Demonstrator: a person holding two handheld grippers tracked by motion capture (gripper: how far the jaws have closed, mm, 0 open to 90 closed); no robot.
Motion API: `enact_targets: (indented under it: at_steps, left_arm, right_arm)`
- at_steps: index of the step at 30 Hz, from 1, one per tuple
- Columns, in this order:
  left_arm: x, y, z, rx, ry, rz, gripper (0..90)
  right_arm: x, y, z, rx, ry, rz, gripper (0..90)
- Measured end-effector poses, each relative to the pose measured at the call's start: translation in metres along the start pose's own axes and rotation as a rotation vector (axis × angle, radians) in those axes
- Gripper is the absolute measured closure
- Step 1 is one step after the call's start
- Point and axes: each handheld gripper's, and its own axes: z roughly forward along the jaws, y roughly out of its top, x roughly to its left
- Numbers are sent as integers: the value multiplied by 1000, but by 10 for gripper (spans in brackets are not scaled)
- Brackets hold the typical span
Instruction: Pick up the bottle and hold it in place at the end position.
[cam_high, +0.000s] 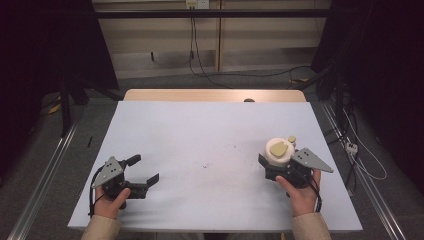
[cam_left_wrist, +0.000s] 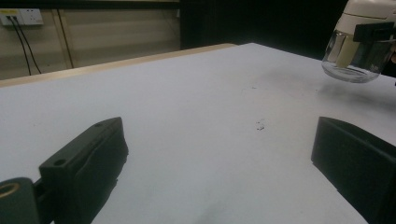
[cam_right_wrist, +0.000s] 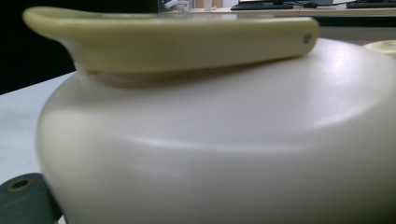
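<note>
One white bench (cam_high: 210, 150), broad and pale, with wooden far edge showing beyond the sheet. Two grippers held low over near side, well apart. Left gripper (cam_high: 142, 172) at near-left corner, gripped by left hand (cam_high: 112, 200), fingers (cam_high: 151, 178) spread wide with nothing between, hovering just above bare bench surface; same wide gap seen in left gripper view (cam_left_wrist: 215, 158), dark fingers (cam_left_wrist: 88, 163) at either edge. Right gripper (cam_high: 280, 167) at near-right part of bench, held by right hand (cam_high: 300, 192), fingers closed around a jar (cam_high: 278, 152) with glass body and cream lid. Jar upright, lifted clear of bench in left gripper view (cam_left_wrist: 357, 42), shadow lying on bench below. Cream lid (cam_right_wrist: 224, 140) close against camera in right gripper view, with yellowish flip tab (cam_right_wrist: 173, 39) lying flat on top. Small yellowish knob (cam_high: 292, 139) just beyond jar lid.
</note>
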Motion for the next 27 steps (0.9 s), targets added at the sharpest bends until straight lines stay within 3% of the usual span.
enact_targets:
  at_steps: [27]
  left_arm:
    - [-2, 0, 0, -17, 5, -8, 31]
  right_arm:
    - [11, 3, 32, 7, 68, -9, 64]
